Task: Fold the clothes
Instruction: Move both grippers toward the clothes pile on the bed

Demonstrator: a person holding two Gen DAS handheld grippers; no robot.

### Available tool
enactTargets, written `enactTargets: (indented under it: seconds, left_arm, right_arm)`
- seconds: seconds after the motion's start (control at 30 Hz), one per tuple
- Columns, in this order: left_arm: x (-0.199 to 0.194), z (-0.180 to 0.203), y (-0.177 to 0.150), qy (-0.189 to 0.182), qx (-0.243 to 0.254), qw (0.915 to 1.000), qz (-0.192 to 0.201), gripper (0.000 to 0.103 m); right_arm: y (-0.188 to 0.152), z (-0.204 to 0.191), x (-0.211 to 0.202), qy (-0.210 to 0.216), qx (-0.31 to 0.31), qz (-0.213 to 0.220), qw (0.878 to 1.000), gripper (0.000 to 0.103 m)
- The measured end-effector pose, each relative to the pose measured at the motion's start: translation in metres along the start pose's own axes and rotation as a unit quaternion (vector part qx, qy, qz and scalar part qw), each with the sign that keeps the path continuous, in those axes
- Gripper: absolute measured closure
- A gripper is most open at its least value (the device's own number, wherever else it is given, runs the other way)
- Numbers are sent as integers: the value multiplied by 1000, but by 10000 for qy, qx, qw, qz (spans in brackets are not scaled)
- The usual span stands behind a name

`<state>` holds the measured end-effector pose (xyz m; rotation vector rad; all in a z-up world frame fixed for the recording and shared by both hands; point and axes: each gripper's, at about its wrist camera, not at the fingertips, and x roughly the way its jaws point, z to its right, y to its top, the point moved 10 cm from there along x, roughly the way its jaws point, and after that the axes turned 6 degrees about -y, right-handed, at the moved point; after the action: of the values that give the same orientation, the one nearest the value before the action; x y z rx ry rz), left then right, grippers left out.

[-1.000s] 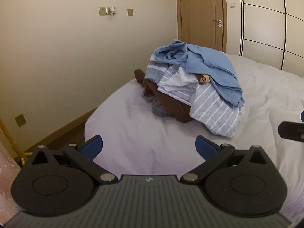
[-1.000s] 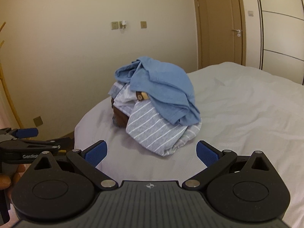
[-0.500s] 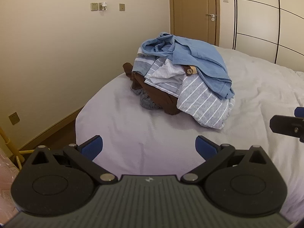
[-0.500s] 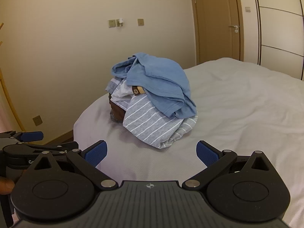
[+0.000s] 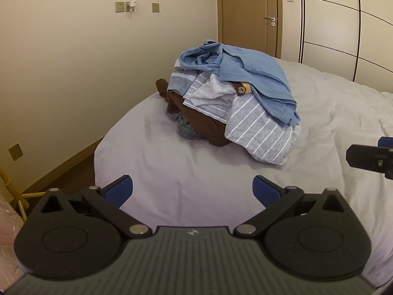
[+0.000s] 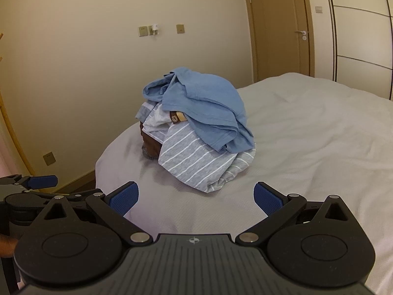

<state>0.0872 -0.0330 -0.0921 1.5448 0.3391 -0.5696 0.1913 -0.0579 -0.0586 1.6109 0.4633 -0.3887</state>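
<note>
Left wrist view: left hand-held gripper point(image 5: 192, 186) hovers low over the near part of the bed point(image 5: 196, 172), blue pads spread wide with nothing between them, aimed toward the pile of clothes point(image 5: 235, 103) that sits near the bed's far-left corner by the wall. Pile is a loose heap, not folded: blue shirt point(image 5: 255, 78) draped on top, grey striped garment point(image 5: 260, 130) spilling out below toward the camera, brown garment point(image 5: 196, 120) tucked under on the left side. Heaped like that, the top blue piece is probably the easiest to peel off, since it lies over everything else. The tip of the right hand-held gripper point(image 5: 368, 158) pokes in at the right edge, level with the pile's base; from here I cannot tell how its jaws stand. Right wrist view: right hand-held gripper point(image 6: 194, 198) also has its pads wide apart and empty, pointed at the same pile from slightly further right, striped garment's hem nearest to it. The left tool shows at the left edge, held beside it, with a bit of the person's hand at the edge below it. Both tools sit well short of the pile, side by side; bare sheet between them and the clothes would serve as laying-out room. No folded garment is visible anywhere on the bed in either view.
</note>
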Motion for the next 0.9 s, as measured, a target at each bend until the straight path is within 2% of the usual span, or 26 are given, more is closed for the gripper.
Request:
enactTargets:
  seconds: [0.4,0.9]
  left_arm:
    - [-5,8,-1,-80,85,9999,-7,0]
    - [-25,14,4,-173,166,9996,165,0]
  right_arm:
    - [0,7,-5,-28,62,48,10000,0]
    - [3,6,-21,-73,35,154,9998,0]
